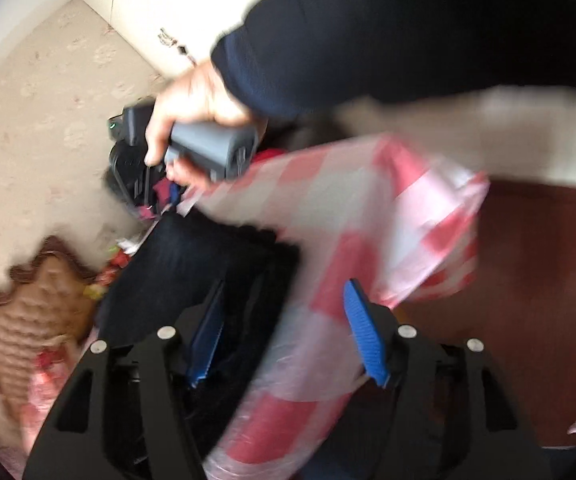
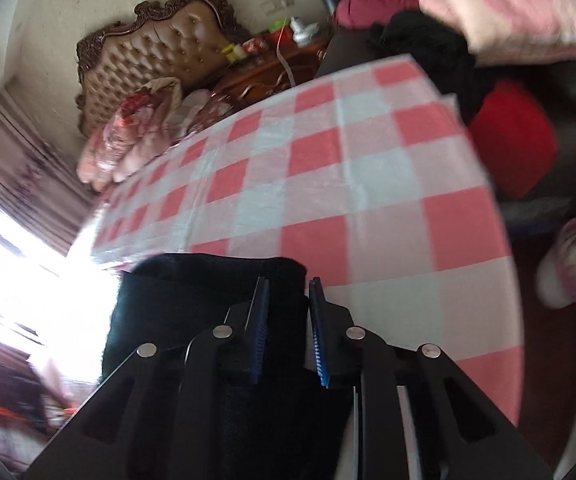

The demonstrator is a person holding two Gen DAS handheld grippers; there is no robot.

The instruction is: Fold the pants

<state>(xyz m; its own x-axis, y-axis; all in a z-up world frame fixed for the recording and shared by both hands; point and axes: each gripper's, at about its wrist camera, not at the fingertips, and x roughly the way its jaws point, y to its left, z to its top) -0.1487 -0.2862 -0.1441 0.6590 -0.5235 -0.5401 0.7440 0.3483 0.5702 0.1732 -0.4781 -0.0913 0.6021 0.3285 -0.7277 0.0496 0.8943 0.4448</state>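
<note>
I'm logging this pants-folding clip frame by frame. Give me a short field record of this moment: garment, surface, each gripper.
garment: black pants, on the table's near edge
surface: red-and-white checked tablecloth
left gripper: open, over pants and cloth edge, nothing clamped
right gripper: narrow gap, pants fabric between its fingers; firm clamp cannot be told
image quality: left view blurred

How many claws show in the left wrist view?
2. The left claw sits at the bottom edge, open above the black pants. The right claw is centre left, held in the person's hand, its fingertips blurred.
</note>
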